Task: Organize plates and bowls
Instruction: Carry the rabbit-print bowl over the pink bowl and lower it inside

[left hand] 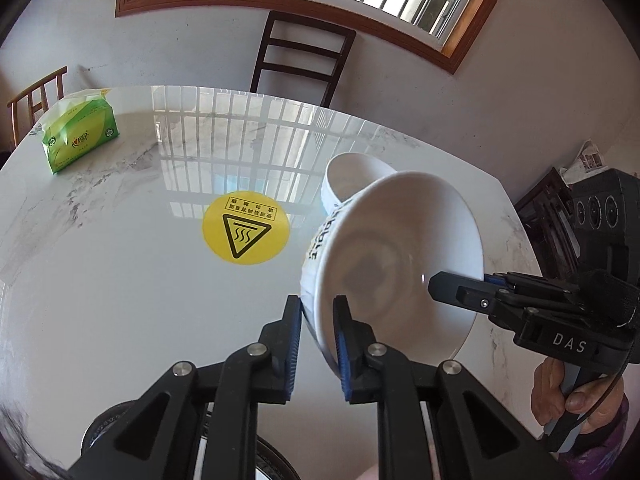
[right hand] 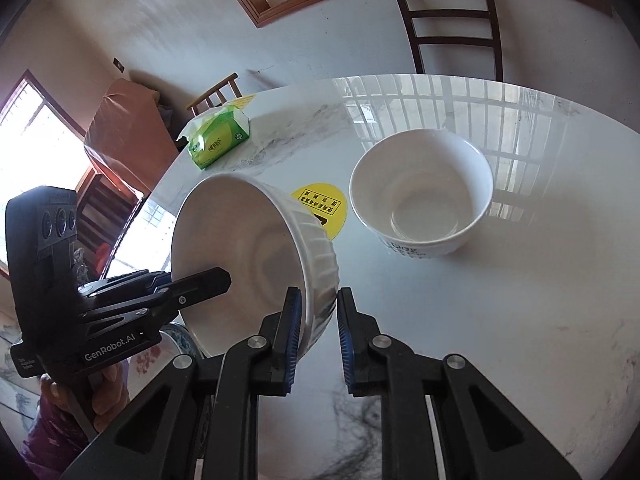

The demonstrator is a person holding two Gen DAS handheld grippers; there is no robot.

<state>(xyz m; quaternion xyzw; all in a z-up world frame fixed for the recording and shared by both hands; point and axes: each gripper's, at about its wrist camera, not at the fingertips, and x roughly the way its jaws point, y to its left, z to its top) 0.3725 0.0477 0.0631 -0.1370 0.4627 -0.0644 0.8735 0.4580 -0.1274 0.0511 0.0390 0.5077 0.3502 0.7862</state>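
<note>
Both grippers clamp opposite rim sides of ribbed white bowl (right hand: 256, 256): left gripper (left hand: 316, 336), right gripper (right hand: 316, 332). Bowl tilted, clear of marble table (left hand: 120, 280), likely for nesting into second bowl (right hand: 420, 208) resting nearby.

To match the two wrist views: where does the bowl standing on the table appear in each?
Left wrist: standing bowl right of centre, half hidden behind the tilted bowl.
Right wrist: right of centre, in full view.
Shared landmark: yellow sticker on the table, just left of it in both.
</note>
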